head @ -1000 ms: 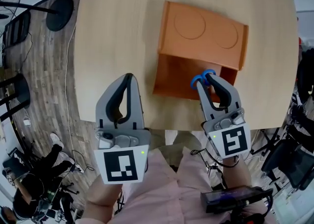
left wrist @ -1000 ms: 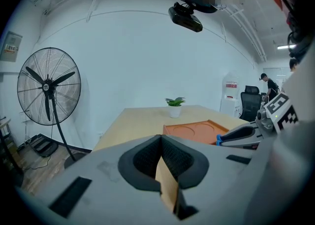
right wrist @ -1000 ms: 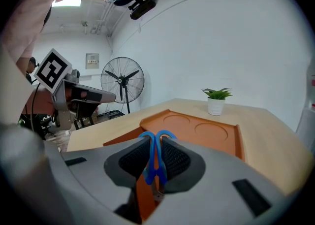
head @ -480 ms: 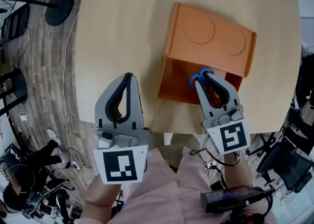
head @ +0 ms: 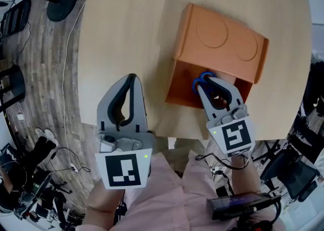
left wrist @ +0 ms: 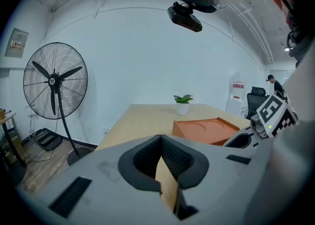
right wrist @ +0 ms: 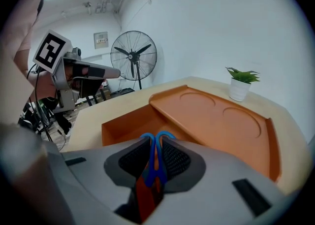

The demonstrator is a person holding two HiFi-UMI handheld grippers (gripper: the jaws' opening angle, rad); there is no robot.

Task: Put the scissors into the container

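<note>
An orange container (head: 223, 43) lies on the wooden table (head: 126, 33), its far part covered by a lid with two round recesses and its near compartment (head: 185, 86) uncovered. My right gripper (head: 205, 79) is shut on the blue-handled scissors (head: 201, 79), and their handle loops hang over the open compartment. In the right gripper view the scissors (right wrist: 155, 157) stand pinched between the pads, with the container (right wrist: 216, 120) just ahead. My left gripper (head: 130, 81) is shut and holds nothing, over the table's near edge, left of the container. Its jaws (left wrist: 161, 143) meet in its own view.
A small potted plant (right wrist: 241, 83) stands at the table's far end. A standing fan (left wrist: 54, 83) is on the floor to the left. Cables and office chairs (head: 15, 22) ring the table. The person's pink sleeves (head: 167, 194) show at the bottom.
My right gripper has carried the scissors forward and a little left, from over the container's near rim to over its open compartment. The left gripper has stayed in place.
</note>
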